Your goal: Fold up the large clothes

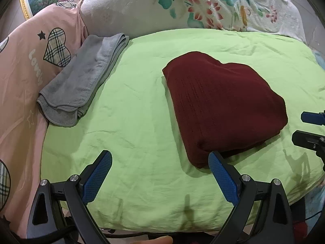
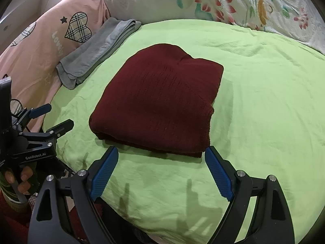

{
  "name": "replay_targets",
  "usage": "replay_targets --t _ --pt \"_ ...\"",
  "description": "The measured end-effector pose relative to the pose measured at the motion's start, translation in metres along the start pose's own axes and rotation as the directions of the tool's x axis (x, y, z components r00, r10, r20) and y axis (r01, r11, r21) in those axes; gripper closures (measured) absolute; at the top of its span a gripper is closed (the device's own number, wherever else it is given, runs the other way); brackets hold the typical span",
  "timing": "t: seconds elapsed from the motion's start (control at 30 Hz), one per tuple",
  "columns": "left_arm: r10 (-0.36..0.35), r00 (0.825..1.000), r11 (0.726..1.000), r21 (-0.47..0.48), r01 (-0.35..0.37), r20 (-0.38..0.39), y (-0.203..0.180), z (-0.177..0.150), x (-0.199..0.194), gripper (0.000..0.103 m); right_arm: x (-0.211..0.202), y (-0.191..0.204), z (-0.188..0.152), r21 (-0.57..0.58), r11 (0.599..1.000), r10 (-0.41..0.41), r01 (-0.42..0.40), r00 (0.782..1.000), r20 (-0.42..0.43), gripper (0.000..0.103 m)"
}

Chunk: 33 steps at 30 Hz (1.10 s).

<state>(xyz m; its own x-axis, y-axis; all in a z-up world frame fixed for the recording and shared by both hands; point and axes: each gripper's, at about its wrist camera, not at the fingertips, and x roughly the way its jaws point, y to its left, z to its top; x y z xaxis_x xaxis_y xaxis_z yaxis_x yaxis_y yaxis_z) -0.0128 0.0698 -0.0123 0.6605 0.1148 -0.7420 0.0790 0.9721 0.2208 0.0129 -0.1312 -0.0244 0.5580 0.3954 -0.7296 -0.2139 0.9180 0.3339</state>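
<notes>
- Both pairs of fingers are spread wide and holding nothing; your left gripper (image 1: 160, 174) has its blue pads parted over bare green sheet, and your right gripper (image 2: 161, 170) matches it, jaws apart, empty
- Your left gripper's right-hand pad sits just at the near corner of the maroon sweater (image 1: 221, 109); whether it actually touches the knit, you cannot tell from this angle
- That sweater is folded into a thick, squarish bundle, lying flat in the middle of the green sheet (image 1: 132, 134); from the right wrist view its near folded edge runs just beyond your right gripper's fingertips, close but apart
- Layered edges show along that near side of the bundle; the top surface is smooth ribbed knit
- Off to the left, a folded grey towel (image 1: 81, 77) lies at the sheet's edge, partly on the pink bedding (image 1: 22, 65) with its plaid heart; well apart from the sweater
- Behind it all, a white floral quilt (image 1: 203, 6) is heaped along the far side
- From the right wrist view you can see your left hand (image 2: 19, 181) wrapped round the other tool's handle at the left edge; its jaws there also stand apart
</notes>
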Motion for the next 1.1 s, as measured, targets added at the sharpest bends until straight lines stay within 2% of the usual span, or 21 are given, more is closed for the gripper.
replay_targets --t 0.37,1.1 --pt "-0.017 1.0 1.0 -0.001 0.017 0.02 -0.0018 -0.0009 -0.0079 0.007 -0.0053 0.0009 -0.0012 -0.002 1.0 0.007 -0.007 1.0 0.009 0.016" --pt "-0.04 0.999 0.999 -0.007 0.04 0.001 -0.0015 -0.0038 -0.0036 0.007 -0.0027 0.0027 -0.0043 0.0 1.0 -0.001 0.001 1.0 -0.004 0.016"
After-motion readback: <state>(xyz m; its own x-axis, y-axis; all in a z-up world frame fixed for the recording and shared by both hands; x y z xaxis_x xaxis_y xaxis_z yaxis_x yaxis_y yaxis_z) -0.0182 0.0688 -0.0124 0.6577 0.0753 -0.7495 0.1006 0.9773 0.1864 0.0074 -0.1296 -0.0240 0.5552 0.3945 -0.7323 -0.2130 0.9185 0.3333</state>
